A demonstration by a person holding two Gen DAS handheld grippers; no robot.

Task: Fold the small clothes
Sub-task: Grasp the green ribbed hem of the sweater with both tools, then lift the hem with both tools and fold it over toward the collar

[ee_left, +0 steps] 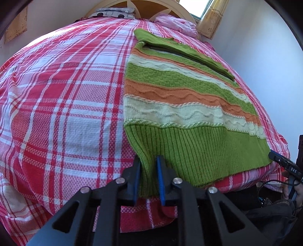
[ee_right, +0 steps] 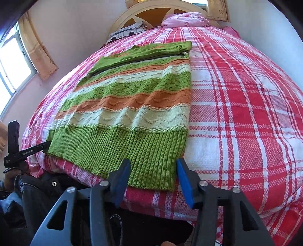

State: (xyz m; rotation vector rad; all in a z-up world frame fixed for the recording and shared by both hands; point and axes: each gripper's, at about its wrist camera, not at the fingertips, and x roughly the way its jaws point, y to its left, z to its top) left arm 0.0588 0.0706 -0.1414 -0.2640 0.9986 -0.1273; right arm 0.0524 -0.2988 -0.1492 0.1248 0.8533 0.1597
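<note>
A knit sweater (ee_left: 181, 94) striped green, orange and cream lies flat on the plaid bedspread (ee_left: 66, 113), one green sleeve (ee_left: 181, 51) folded across its top. Its ribbed green hem (ee_right: 123, 149) hangs at the bed's near edge. My left gripper (ee_left: 148, 159) is shut on the hem's left corner, and the fabric is pinched between the blue pads. My right gripper (ee_right: 153, 162) straddles the hem's right corner; the fabric lies unbunched between its pads, which stand apart. In the left wrist view, my right gripper's finger (ee_left: 278, 159) shows at the far right by that corner.
At the head of the bed are a cream headboard (ee_right: 151, 15), a pink pillow (ee_right: 185, 19) and a grey patterned cushion (ee_right: 128, 31). A window with yellow curtains (ee_right: 37, 49) is in the wall beside the sweater. A dark jacket (ee_right: 37, 191) lies below the bed's edge.
</note>
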